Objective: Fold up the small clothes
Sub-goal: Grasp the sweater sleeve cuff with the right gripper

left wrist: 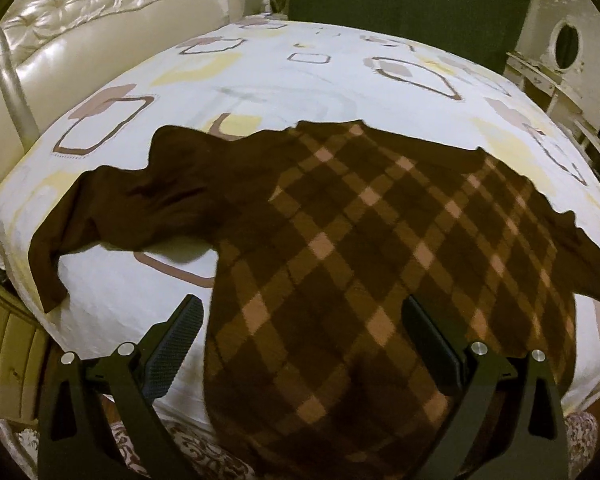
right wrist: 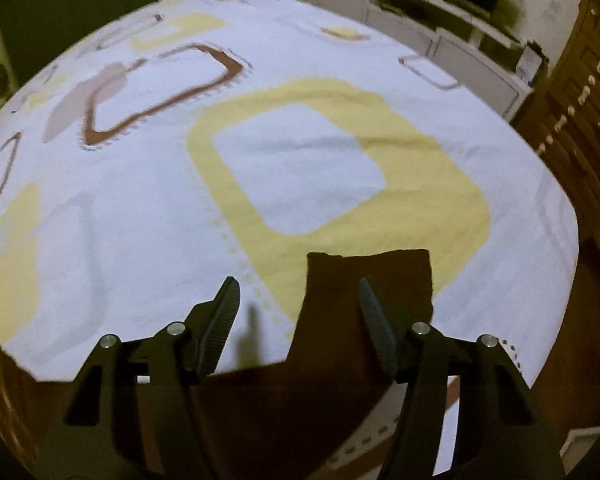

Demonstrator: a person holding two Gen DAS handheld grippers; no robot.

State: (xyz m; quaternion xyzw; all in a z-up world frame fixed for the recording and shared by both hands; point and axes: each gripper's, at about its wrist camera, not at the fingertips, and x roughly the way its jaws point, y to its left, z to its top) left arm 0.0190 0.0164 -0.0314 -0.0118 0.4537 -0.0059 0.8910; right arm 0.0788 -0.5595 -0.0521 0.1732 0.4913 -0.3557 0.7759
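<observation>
Brown argyle knit, a small sweater (left wrist: 340, 240), lay spread across the near half of the bed (left wrist: 260, 76), its body running down to the near edge and partly hanging over it. One plain brown sleeve (left wrist: 112, 208) stretched toward the left edge, wrinkled, cuff bent down near the left corner. The other sleeve trailed off toward the right edge. The sheet was white with yellow and brown squares; a cream tufted headboard (left wrist: 100, 36) stood along the left side.

Left gripper (left wrist: 300, 320): jaws wide apart, nothing between them, hovering above the sweater's lower body near the near edge. Right gripper (right wrist: 300, 300): also parted and empty, poised above a dark brown cuff end (right wrist: 380, 280) that lay flat on a yellow square of the sheet (right wrist: 140, 200); one finger sat over the cloth, but whether it touched I could not tell.

Judged stage: garment laid out, no fold made yet; the first fold, likely a sleeve, was being set up.

Next move, as I read it, called for the right tongs to drop and pinch the cuff edge cleanly, taking only the sleeve layer and not the sheet, then carry it inward across the chest. The left sleeve wanted smoothing first.
</observation>
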